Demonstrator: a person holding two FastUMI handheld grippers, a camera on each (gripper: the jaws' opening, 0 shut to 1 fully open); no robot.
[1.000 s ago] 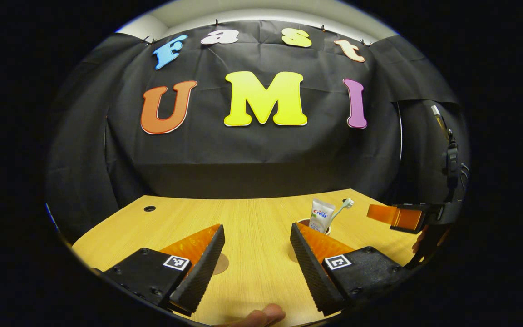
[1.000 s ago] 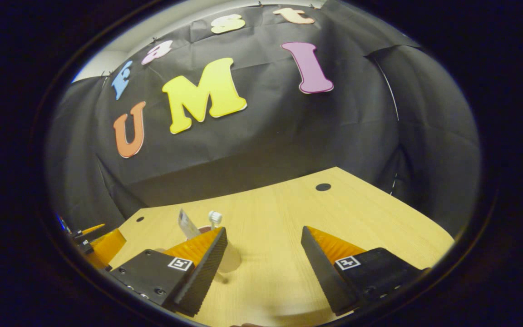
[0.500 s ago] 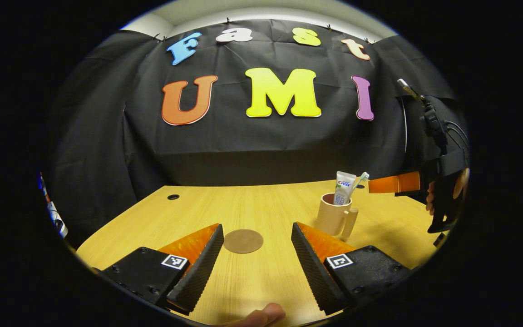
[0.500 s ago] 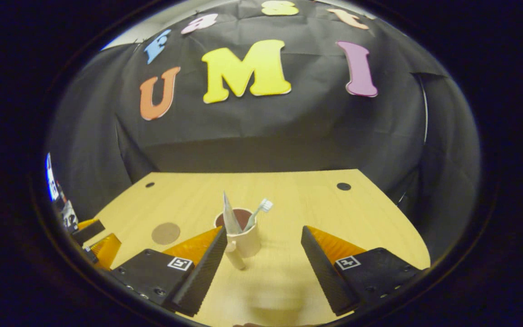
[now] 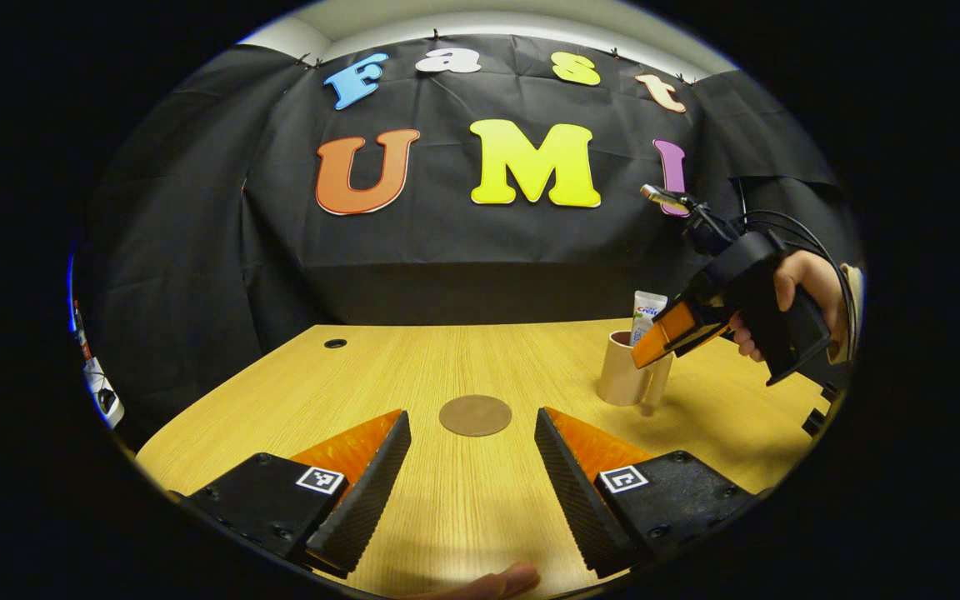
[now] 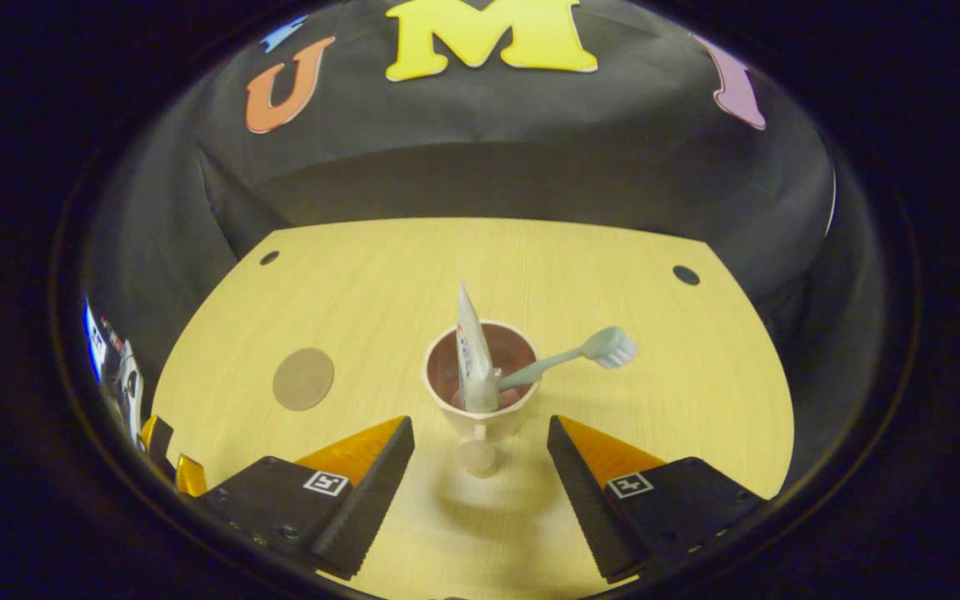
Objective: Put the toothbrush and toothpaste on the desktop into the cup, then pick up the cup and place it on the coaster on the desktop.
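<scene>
**Cup loaded, right gripper over it, both grippers empty**

In the right gripper view we look down on the cup (image 6: 481, 385), upright on the desk (image 6: 680, 392), centre of frame. The toothpaste (image 6: 472, 354) stands in it, leaning toward 12 o'clock, and the toothbrush (image 6: 567, 358) sticks out over the rim toward 3 o'clock (bristle head well clear of the rim). The cup's handle points to 6 o'clock, toward the gap of the right gripper (image 6: 480, 450). That gripper is spread wide; the cup sits just beyond its tips, w/ no finger touching it. The coaster (image 6: 303, 378) lies flat on the desk at approx 9 o'clock from the cup, apart from it and bare. Two small dark holes mark the desk's far corners.

In the left gripper view we see the left gripper (image 5: 472, 437) spread wide too, nothing between its fingers, low over the desk (image 5: 280, 400). The coaster (image 5: 475, 415) lies just beyond its tips at 12 o'clock. The cup (image 5: 626, 379) stands at approx 2 o'clock w/ the toothpaste (image 5: 647, 312) rising from it. The right gripper (image 5: 655, 342) slants down over the cup, held by a hand (image 5: 797, 292); a fingertip shows at 6 o'clock.
</scene>
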